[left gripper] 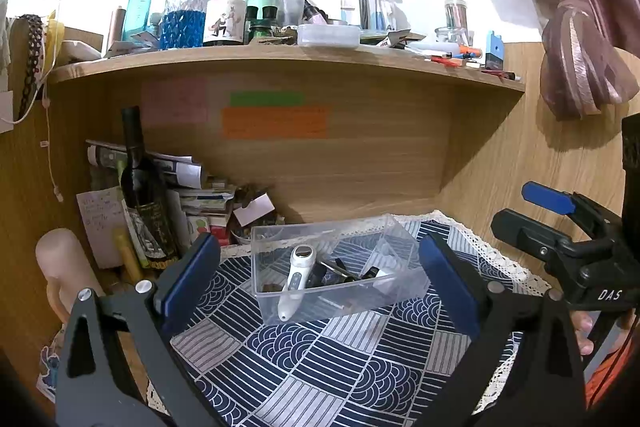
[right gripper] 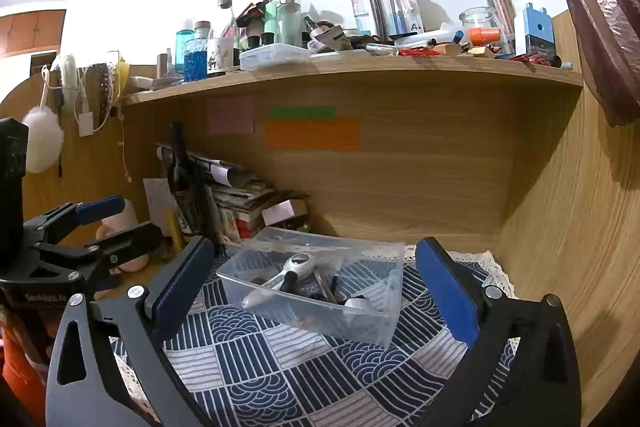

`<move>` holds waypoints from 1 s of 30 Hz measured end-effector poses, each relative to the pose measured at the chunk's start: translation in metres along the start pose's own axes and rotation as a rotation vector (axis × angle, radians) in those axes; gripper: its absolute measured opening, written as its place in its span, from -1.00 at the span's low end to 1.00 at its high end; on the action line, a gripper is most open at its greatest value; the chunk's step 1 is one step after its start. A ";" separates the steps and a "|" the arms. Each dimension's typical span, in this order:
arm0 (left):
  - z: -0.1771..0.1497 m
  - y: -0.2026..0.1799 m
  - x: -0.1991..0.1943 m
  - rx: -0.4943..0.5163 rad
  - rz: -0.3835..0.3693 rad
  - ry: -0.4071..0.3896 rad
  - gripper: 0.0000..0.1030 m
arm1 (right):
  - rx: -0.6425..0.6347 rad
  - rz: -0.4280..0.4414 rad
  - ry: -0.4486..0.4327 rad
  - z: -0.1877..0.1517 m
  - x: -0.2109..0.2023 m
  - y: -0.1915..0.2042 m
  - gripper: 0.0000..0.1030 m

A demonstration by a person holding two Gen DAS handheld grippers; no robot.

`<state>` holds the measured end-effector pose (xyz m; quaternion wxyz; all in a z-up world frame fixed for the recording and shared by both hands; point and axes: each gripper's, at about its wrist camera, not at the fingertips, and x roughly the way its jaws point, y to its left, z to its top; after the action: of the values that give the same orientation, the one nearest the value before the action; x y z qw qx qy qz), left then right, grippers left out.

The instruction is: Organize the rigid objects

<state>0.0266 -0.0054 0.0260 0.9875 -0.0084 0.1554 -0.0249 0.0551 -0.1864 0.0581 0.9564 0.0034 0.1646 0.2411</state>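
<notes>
Your left wrist view looks forward and slightly down from close above the surface (left gripper: 320, 367), facing the clear box (left gripper: 336, 267) and the shelf (left gripper: 280, 61). Your right wrist view faces the same way from further right. Both share the box (right gripper: 316, 291), shelf (right gripper: 352, 77) and patterned cloth.
</notes>
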 end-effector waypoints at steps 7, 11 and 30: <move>0.000 -0.001 -0.001 -0.002 -0.008 0.000 0.96 | 0.001 0.002 0.000 0.000 0.000 0.000 0.97; 0.000 -0.003 -0.003 -0.008 -0.001 -0.014 0.96 | 0.000 0.001 0.001 -0.001 0.000 0.001 0.97; 0.000 -0.004 0.002 -0.007 -0.018 0.003 0.96 | 0.010 0.006 0.006 -0.002 0.001 0.002 0.97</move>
<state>0.0287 -0.0096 0.0253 0.9870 -0.0135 0.1569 -0.0333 0.0543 -0.1841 0.0557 0.9552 0.0080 0.1686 0.2432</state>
